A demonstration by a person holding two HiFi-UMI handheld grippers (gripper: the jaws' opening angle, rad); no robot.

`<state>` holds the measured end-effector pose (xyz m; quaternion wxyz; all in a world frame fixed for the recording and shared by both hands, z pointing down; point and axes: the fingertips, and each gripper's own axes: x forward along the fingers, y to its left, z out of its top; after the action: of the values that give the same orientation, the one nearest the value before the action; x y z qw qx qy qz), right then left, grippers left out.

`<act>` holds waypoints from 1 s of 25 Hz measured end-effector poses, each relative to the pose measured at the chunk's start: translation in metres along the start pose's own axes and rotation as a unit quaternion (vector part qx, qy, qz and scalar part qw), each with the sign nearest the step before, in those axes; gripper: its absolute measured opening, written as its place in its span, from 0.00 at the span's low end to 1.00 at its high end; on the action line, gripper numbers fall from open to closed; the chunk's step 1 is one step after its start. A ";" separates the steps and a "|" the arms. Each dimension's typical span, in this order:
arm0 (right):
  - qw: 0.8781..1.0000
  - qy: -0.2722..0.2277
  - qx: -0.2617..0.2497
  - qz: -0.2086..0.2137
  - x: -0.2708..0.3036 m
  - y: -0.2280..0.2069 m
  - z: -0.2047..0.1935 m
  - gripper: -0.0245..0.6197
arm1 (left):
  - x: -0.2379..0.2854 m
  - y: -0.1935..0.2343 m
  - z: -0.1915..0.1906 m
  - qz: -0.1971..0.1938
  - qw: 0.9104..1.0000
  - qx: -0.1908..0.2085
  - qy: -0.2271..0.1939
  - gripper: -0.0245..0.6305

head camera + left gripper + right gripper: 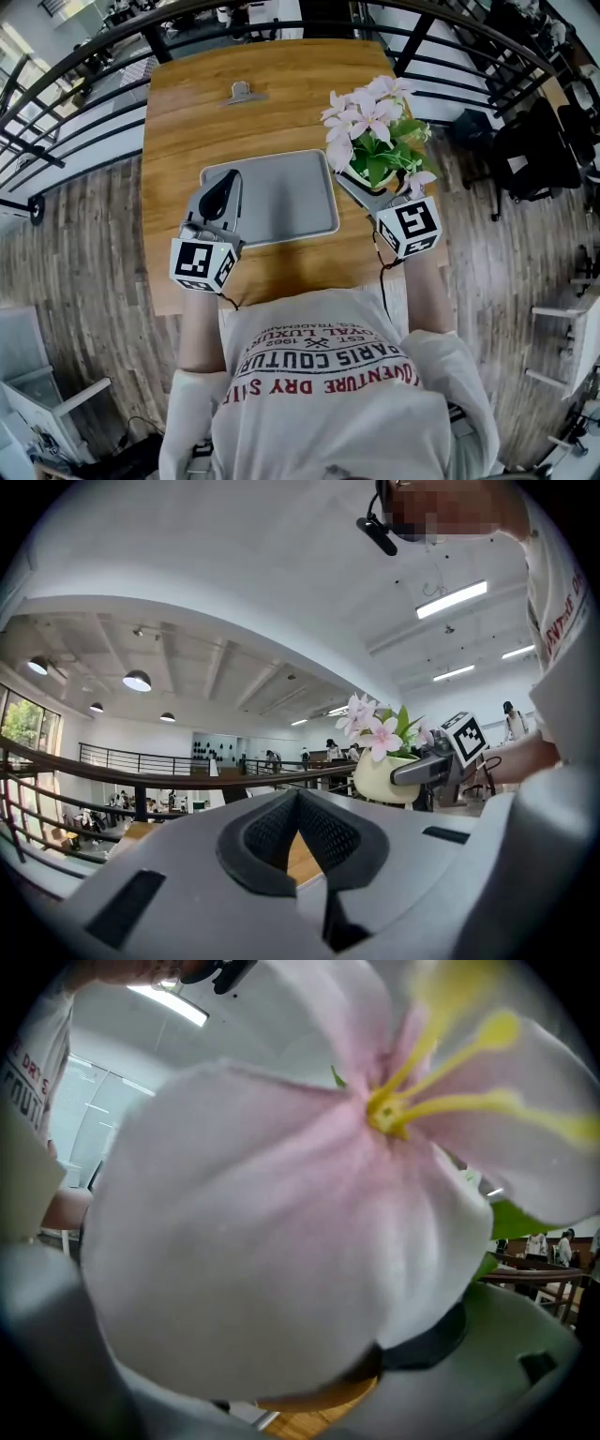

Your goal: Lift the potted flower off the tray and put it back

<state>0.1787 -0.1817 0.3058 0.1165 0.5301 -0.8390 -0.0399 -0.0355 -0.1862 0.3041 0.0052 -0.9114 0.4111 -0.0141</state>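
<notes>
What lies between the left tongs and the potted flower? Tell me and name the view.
Only the grey tray, bare, lies between left tongs and potted flower; head view shows it.

Binder clip (pixel 243 93) on wooden table (pixel 187 112)

Table (pixel 206 112): a wooden top with lengthwise grain, standing on a plank floor (pixel 84 234) beside a dark railing.

Lying directly on it:
- Tray (pixel 281 202): grey, rectangular with rounded corners and a low rim, sitting flat on the near half of the top, its long side running parallel to the near edge.
- Clip (pixel 243 93): small and metallic, probably a binder clip, though it is showing too small to be sure. It is resting near the far edge, well apart from the tray.
</notes>
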 end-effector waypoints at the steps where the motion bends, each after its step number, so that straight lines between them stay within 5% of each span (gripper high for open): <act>1: 1.000 -0.001 0.001 0.000 -0.001 0.000 0.001 0.83 | -0.001 0.001 0.001 0.002 1.000 -0.001 0.000 0.06; 17: 0.998 0.017 0.003 0.057 0.030 0.052 -0.010 0.83 | -0.025 0.018 -0.015 0.018 0.999 -0.004 0.026 0.06; 25: 0.990 0.063 0.002 0.125 0.051 0.081 -0.061 0.83 | -0.028 0.002 -0.046 0.028 0.998 -0.016 0.061 0.06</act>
<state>0.1010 -0.1884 0.3881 0.1717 0.4223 -0.8900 0.0105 -0.0571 -0.1660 0.3494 -0.0344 -0.8971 0.4360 -0.0628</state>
